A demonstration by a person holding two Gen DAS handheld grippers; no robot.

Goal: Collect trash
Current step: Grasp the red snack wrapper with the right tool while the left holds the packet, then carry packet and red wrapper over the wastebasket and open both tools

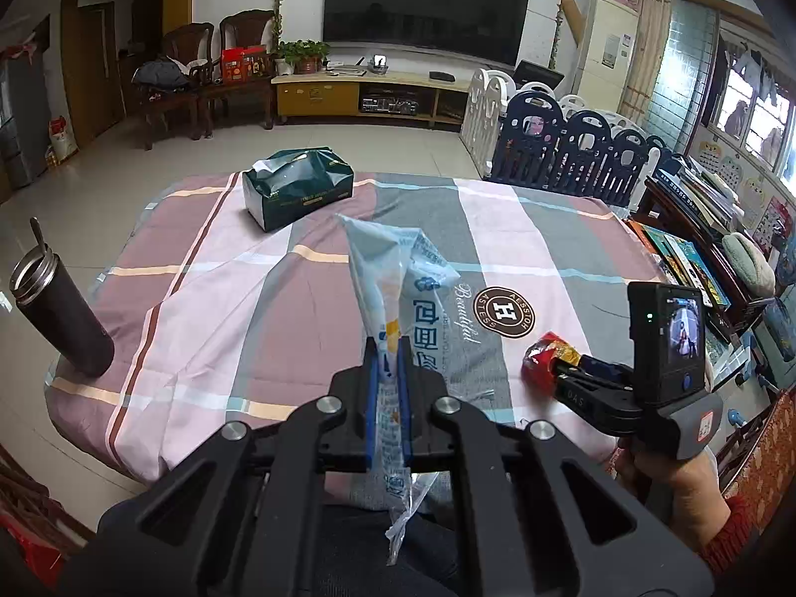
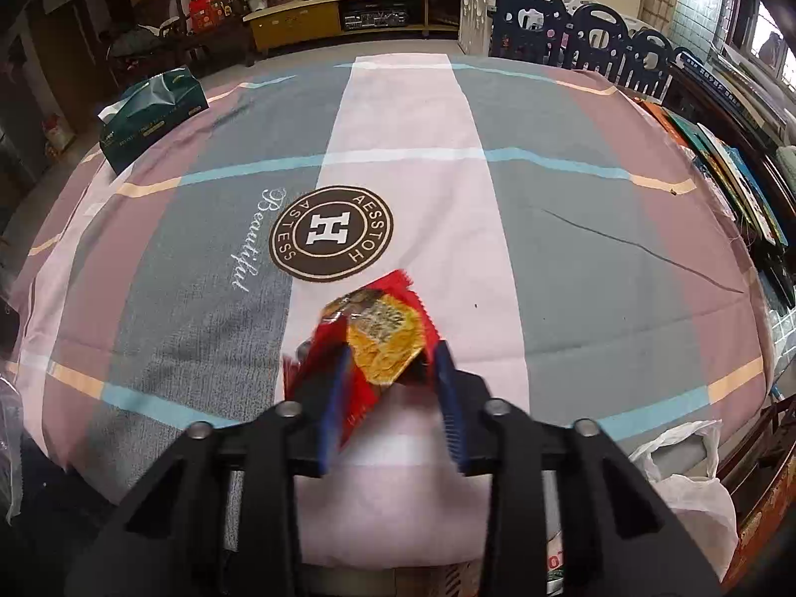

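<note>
the left gripper is clamped on a pale blue plastic wrapper held above the table. the right gripper, partly closed, pinches a red snack wrapper. pickup looks done; next, carrying both to a bin, perhaps the white bag.

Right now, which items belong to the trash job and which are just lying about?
Job:
- clear blue plastic bag, in left gripper
- red snack wrapper, in right gripper

Lying about:
- green tissue box
- black flask
- white plastic bag at table edge
</note>
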